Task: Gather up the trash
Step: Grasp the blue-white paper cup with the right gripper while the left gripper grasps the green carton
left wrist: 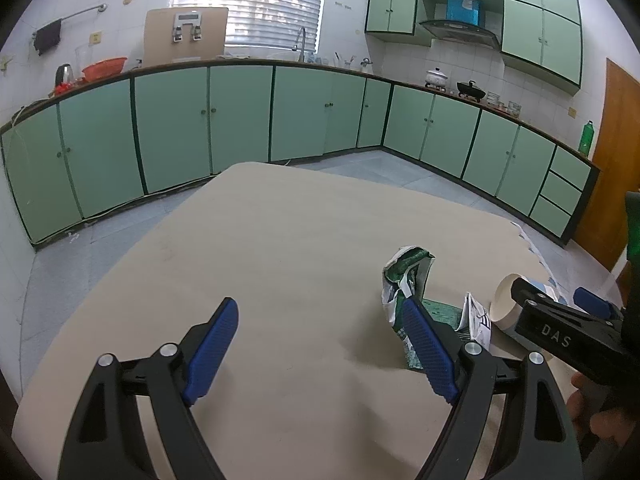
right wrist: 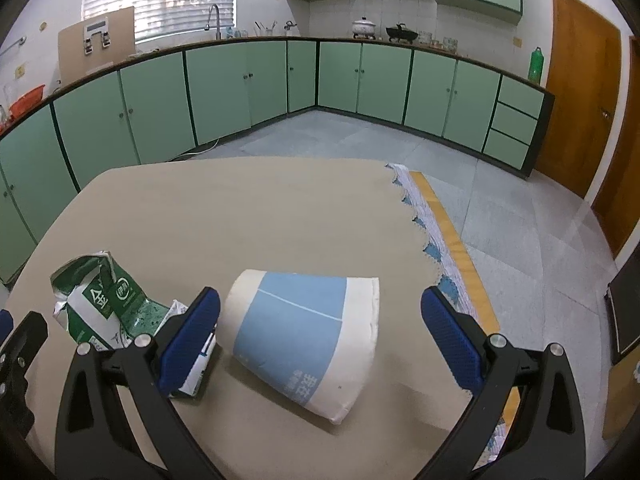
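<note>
The table (right wrist: 248, 216) has a smooth beige top with rounded corners; along its right edge in the right wrist view lies a white and blue fringed cloth (right wrist: 430, 236). A paper cup (right wrist: 304, 340), white with a wide light blue band and some print, lies on its side in the lower middle of that frame, its open mouth toward the right. The right gripper (right wrist: 320, 344) has black arms and ribbed blue pads (right wrist: 192, 336); its jaws are spread wide, one on each side of the cup, and neither pad presses on it. A crumpled green and white carton (right wrist: 96, 300), torn open with a jagged top, lies at the lower left, just beside the left pad.

In the left wrist view the left gripper (left wrist: 320, 344) is also spread wide, with only bare table between its pads; the carton (left wrist: 406, 280) lies behind its right pad, in the lower right of the frame. The upper and left parts of the table are free. Beyond the edges there is grey tiled floor (right wrist: 360, 140) and green cabinets (left wrist: 172, 120).
</note>
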Motion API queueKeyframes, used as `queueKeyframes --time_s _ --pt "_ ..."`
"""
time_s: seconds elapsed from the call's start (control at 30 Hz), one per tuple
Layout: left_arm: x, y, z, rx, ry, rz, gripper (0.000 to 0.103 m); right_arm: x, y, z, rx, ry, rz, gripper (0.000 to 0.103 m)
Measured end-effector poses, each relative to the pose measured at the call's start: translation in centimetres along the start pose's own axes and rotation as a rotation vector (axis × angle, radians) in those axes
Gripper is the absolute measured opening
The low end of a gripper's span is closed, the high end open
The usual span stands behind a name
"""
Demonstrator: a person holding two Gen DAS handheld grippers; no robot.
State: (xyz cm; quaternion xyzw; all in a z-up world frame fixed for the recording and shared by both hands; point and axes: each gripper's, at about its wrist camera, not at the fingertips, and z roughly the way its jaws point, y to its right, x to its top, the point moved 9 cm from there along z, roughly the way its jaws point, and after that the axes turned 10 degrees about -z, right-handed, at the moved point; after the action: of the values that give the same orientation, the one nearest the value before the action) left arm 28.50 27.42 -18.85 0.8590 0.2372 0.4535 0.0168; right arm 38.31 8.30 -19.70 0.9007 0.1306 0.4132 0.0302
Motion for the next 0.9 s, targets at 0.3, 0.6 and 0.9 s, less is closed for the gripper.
queueKeyframes --time_s 0.3,0.6,0.9 --pt "-0.1 0.6 0.1 -0.010 -0.004 0.012 0.083 -0.3 0.0 1.0 0.055 -0.046 0.025 0.097" --pt "0.2 1.3 0.6 -0.023 -0.008 0.024 0.083 -0.7 0.2 1.2 0.106 -0.061 0.020 0.078" --pt "0.1 3.0 2.3 -0.045 -0.043 0.037 0.083 -1.3 1.7 0.6 0.075 -0.044 -0.017 0.076"
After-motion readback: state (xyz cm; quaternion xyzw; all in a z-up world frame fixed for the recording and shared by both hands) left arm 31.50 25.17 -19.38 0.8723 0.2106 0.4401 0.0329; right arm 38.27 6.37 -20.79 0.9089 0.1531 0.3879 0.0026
